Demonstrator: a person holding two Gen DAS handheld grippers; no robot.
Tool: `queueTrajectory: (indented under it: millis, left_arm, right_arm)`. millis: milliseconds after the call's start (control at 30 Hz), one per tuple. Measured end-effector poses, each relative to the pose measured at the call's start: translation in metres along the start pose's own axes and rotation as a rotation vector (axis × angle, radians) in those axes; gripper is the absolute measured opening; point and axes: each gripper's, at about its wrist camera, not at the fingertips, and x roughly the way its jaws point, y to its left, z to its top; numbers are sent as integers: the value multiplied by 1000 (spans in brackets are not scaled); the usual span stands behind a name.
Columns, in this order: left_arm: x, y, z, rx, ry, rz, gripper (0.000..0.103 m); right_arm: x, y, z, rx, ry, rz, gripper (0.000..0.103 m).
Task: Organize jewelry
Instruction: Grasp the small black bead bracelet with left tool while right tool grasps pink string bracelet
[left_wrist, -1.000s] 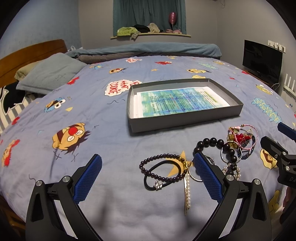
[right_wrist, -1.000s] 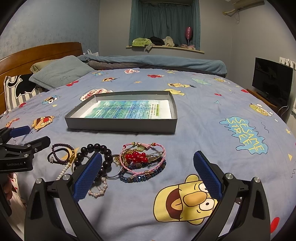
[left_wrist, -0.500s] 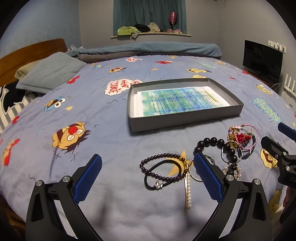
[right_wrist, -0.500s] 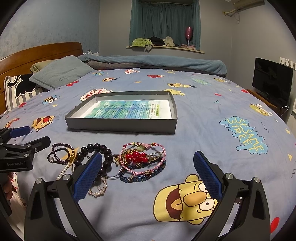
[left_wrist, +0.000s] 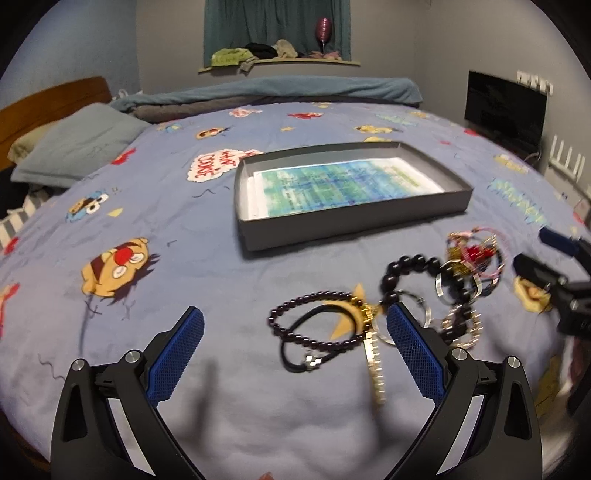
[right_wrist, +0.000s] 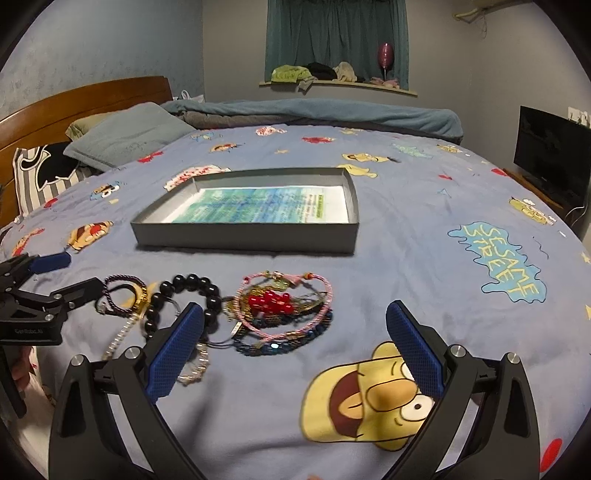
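Observation:
A pile of jewelry lies on the blue cartoon bedsheet in front of a shallow grey box (left_wrist: 343, 221) (right_wrist: 243, 242) lined with printed paper. The pile holds a small dark bead bracelet (left_wrist: 295, 314) (right_wrist: 114, 291), a black cord loop (left_wrist: 317, 358), a gold and pearl chain (left_wrist: 373, 362) (right_wrist: 122, 332), a big black bead bracelet (left_wrist: 410, 266) (right_wrist: 199, 286) and a tangle of pink, red and blue bracelets (left_wrist: 476, 254) (right_wrist: 284, 306). My left gripper (left_wrist: 295, 350) stands open just short of the small bracelets. My right gripper (right_wrist: 293, 343) stands open near the pink tangle. Neither holds anything.
Pillows (right_wrist: 125, 133) and a wooden headboard (right_wrist: 85, 99) lie at the far left, a rolled blanket (right_wrist: 314, 114) across the back. A black TV (right_wrist: 554, 155) stands at the right. Bare sheet spreads right of the jewelry and left of the box.
Both grippers have shifted slightly forward and the views are a little blurred. The jewelry and box lie where they were. Both grippers stay open.

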Motion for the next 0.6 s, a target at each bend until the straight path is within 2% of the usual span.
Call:
queueTrajectory:
  millis: [133, 200, 267, 333, 467, 533, 600]
  left_arm:
    - [7, 10, 0, -12, 16, -12, 95]
    - [8, 14, 0, -19, 17, -14, 93]
    - [11, 17, 0, -20, 29, -30, 84]
    - [15, 17, -1, -12, 48, -36, 62]
    - [22, 16, -4, 0, 81, -68, 49]
    - [22, 17, -3, -2, 83, -71, 37]
    - [24, 19, -3, -13, 91, -85, 29]
  right_arm:
    - [6, -19, 2, 60, 11, 19, 97]
    - [8, -25, 3, 79, 9, 16, 92]
    - [11, -30, 4, 94, 19, 9, 86]
    - [16, -32, 4, 97, 37, -2, 74]
    - [23, -29, 4, 80, 66, -13, 56]
    - [24, -28, 3, 76, 65, -12, 50]
    - [26, -27, 3, 79, 73, -6, 39]
